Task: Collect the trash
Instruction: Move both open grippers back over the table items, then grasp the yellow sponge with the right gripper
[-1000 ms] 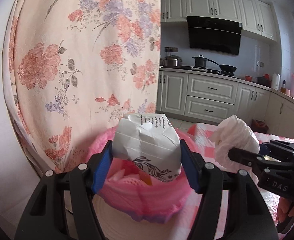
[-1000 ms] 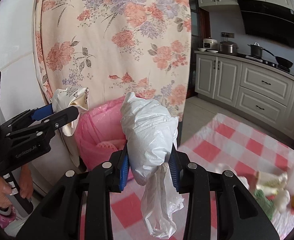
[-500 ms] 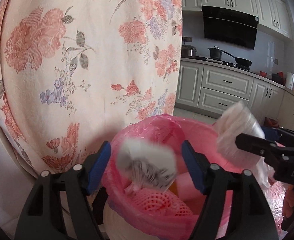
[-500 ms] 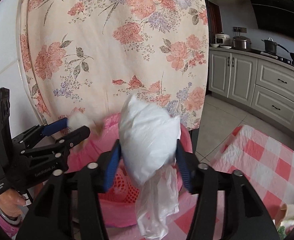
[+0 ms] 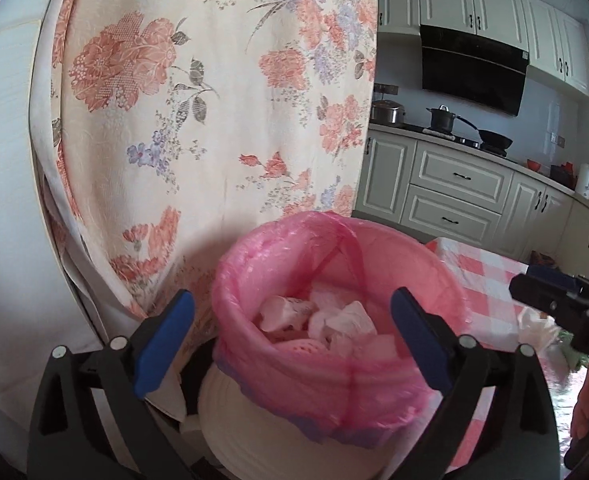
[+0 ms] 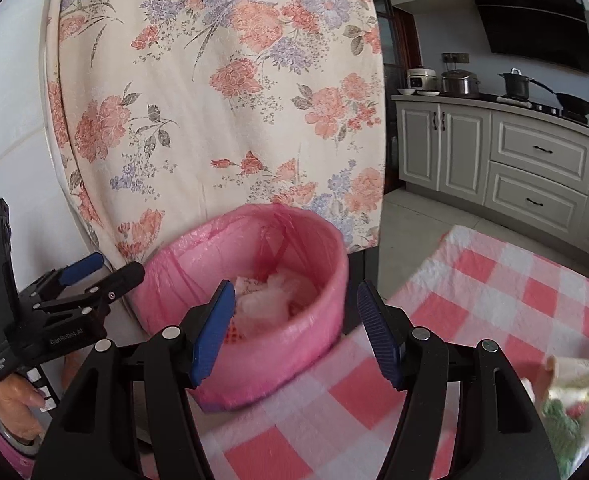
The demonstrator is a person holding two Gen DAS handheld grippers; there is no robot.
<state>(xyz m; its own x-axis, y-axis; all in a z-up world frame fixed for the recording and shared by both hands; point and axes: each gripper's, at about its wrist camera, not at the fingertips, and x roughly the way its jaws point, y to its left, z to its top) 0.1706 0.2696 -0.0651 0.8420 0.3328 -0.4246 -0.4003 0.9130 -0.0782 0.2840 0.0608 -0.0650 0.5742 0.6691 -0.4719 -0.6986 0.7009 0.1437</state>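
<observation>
Beyond both opening, empty claws, trash lies in the bin.

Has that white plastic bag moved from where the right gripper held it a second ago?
Yes. It has left the opening right gripper, apparently down into the pink-lined bin by the floral cloth.

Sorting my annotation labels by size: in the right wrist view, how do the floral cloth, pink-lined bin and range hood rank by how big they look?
1. floral cloth
2. pink-lined bin, though it is nearer the camera
3. range hood, far off and partly cropped
</observation>
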